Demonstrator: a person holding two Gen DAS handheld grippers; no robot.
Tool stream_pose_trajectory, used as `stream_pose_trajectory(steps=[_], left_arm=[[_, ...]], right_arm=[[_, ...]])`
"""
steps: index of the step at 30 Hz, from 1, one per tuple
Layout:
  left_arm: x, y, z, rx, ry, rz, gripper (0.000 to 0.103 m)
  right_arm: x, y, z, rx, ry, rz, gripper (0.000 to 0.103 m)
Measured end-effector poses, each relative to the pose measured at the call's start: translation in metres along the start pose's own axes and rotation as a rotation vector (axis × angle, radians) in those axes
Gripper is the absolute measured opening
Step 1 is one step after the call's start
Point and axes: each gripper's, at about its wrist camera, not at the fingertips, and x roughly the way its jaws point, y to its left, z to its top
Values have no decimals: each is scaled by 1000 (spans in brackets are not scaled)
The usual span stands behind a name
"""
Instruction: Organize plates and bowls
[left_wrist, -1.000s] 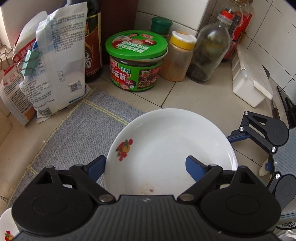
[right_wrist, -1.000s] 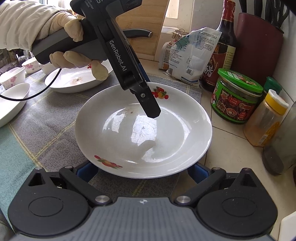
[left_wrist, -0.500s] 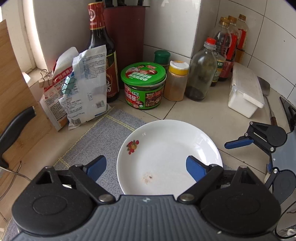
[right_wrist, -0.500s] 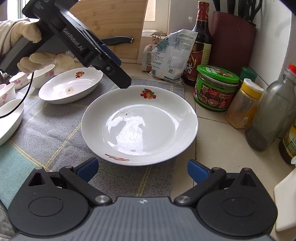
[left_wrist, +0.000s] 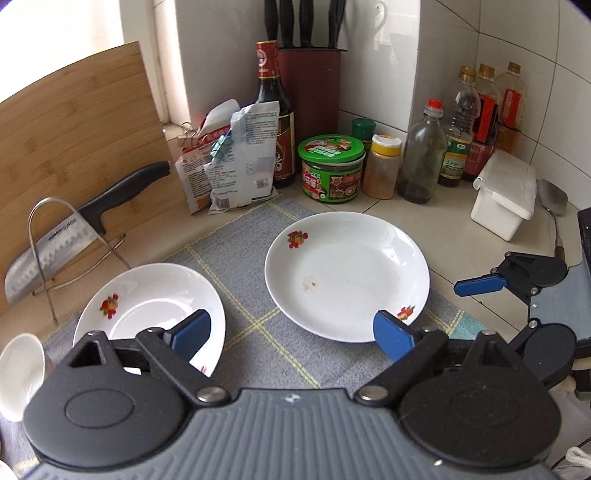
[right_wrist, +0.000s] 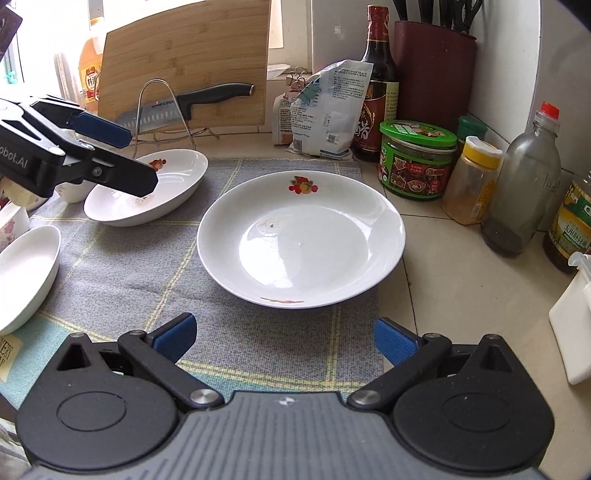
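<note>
Both tools are empty. The left gripper (left_wrist: 291, 332), jaws opening with nothing between them, hangs over the grey checked cloth mat (left_wrist: 258, 295) between the two dishes. The right gripper (right_wrist: 284, 332) is spread wide and bare, just short of the large white fruit-print plate (right_wrist: 301, 236). The smaller white fruit-print dish (right_wrist: 147, 188) looks next: take its rim squarely, lift level, and stack it centred.

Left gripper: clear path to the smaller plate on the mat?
Probably yes. The left gripper, jaws opening and empty, hangs above the smaller plate with nothing between them; the big plate lies apart, and the right gripper is near that one.
</note>
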Motion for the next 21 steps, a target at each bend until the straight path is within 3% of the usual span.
stream_pose_trajectory(steps=[5,11,21], left_arm=[[-17,6,-36,-123,-12,95,95],[-31,12,-66,-243,-14,142,95],[-63,34,-105,-216,-13,170,95]], right_arm=[[3,13,-1,-39,11,48,103],[12,31,-2,-52,33,108,103],[23,81,6,-108,80,144,103]])
